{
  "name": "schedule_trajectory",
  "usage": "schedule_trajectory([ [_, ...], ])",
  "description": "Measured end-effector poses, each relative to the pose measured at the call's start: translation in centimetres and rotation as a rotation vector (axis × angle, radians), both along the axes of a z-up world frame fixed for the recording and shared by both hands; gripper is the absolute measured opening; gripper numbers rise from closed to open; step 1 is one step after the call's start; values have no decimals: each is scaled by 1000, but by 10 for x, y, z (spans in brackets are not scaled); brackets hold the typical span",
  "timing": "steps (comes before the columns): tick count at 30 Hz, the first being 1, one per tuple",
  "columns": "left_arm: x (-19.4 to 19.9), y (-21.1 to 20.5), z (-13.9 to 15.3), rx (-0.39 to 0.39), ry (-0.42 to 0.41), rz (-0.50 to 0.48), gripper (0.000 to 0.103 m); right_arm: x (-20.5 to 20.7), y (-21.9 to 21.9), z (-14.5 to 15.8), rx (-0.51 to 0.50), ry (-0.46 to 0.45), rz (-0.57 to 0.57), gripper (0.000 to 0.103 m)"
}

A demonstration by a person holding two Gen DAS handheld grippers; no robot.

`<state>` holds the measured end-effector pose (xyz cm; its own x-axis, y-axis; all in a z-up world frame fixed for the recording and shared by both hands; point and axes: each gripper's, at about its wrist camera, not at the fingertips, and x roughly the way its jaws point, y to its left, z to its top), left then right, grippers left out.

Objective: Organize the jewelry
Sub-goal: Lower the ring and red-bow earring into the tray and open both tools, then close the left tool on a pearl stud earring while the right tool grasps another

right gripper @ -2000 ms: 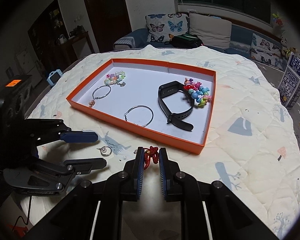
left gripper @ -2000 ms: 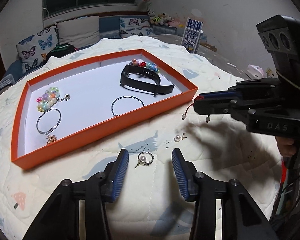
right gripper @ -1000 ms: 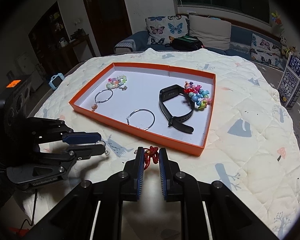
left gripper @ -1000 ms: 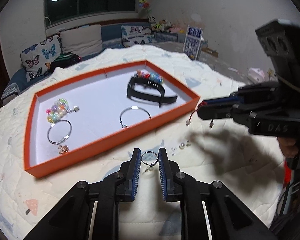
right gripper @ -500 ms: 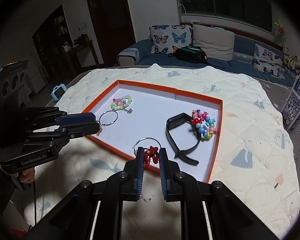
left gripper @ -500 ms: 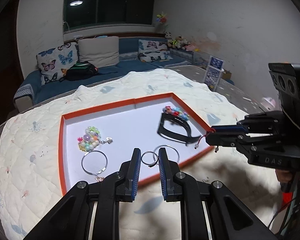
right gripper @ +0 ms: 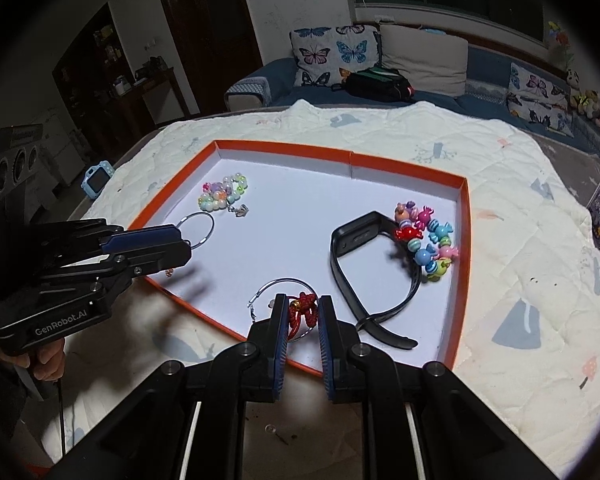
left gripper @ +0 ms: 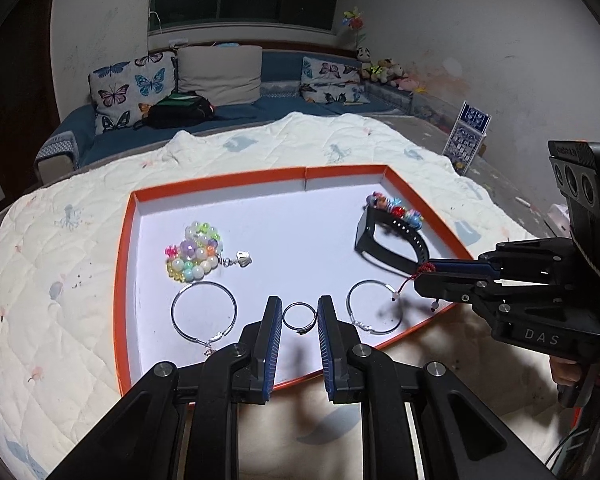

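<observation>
Left gripper pinches a silver ring; right gripper pinches a red knotted cord. Both hang over the orange tray's near edge, probably for dropping among the bracelets.

Orange tray on quilted bed

My left gripper pinches a thin shiny metal ring; my right gripper a knotted red cord bracelet. Orange tray: matt white card floor. Inside it, a matt black band and glossy plastic beads.
</observation>
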<state>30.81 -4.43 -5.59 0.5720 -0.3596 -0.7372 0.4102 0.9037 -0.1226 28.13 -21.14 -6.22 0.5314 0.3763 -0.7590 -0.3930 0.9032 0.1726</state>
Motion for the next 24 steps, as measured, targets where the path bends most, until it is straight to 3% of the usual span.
schedule_trajectory([
  [5,5,0,-10,7,34,15,22,4,-3,-6,26,34,-4,17],
  [8,7,2,-13,10,42,29,33,4,-4,-7,35,41,-11,17],
  [12,4,2,-11,12,35,31,37,2,-6,-6,44,40,-9,18],
  [17,-9,2,-1,14,7,32,44,-9,-10,5,50,13,-14,37],
  [24,-37,5,12,10,-24,22,45,-38,-14,9,35,9,-19,37],
])
